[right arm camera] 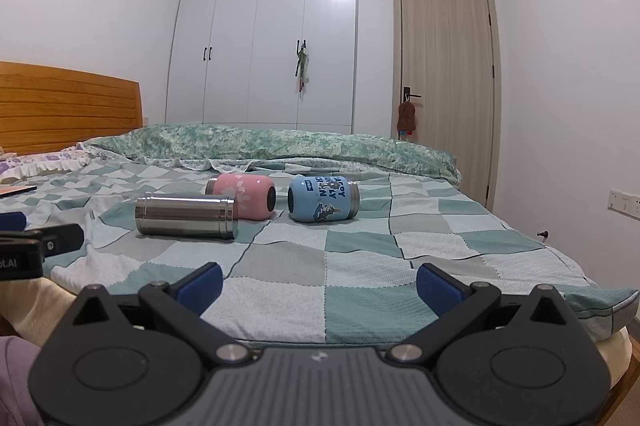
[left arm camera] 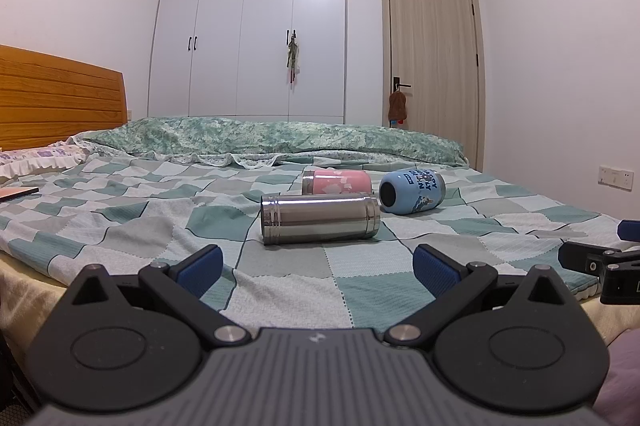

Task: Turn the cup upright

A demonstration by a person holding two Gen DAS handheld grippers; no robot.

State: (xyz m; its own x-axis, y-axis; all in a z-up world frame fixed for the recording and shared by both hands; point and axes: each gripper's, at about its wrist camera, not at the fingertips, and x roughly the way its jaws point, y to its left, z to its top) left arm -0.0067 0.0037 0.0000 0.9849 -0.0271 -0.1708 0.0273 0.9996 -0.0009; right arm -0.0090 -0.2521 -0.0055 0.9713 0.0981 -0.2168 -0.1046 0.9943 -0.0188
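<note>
Three cups lie on their sides on the checkered bedspread: a steel cup [left arm camera: 320,219] nearest, a pink cup [left arm camera: 337,182] behind it, and a blue printed cup [left arm camera: 412,191] to the right with its mouth facing me. They also show in the right wrist view: steel cup [right arm camera: 186,217], pink cup [right arm camera: 245,201], blue cup [right arm camera: 323,199]. My left gripper [left arm camera: 318,268] is open and empty, short of the steel cup. My right gripper [right arm camera: 319,286] is open and empty, short of the cups near the bed's front edge.
A folded green duvet [left arm camera: 280,140] lies across the bed behind the cups. A wooden headboard [left arm camera: 60,94] stands at the left with pillows [left arm camera: 36,158] below it. A white wardrobe [left arm camera: 248,26] and a door [left arm camera: 432,66] are at the back.
</note>
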